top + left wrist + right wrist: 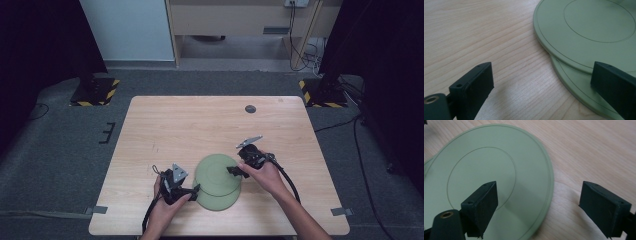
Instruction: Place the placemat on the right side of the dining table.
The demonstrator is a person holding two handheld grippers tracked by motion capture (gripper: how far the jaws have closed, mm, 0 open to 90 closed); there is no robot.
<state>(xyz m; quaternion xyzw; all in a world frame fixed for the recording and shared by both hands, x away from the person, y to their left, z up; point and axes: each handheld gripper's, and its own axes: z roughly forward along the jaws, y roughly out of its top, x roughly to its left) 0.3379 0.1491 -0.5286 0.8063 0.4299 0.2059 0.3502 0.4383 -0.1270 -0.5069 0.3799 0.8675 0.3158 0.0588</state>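
Two pale green plates lie overlapped on the wooden table (190, 125). The upper plate (215, 170) (594, 32) (486, 165) sits partly over the lower plate (220, 201) (574, 86). My left gripper (193, 190) (541, 75) rests open at the plates' left, one jaw over the lower plate's rim and the other over bare wood. My right gripper (235, 172) (539, 192) is open and straddles the upper plate's right edge: one jaw hangs over the plate, the other over the table. Neither pad presses on the plate.
A small dark disc (250, 109) lies near the table's far edge. Black stands with yellow-striped bases (95, 92) (325, 95) flank the far corners on the grey floor. Cables (360, 165) run along the floor at the right.
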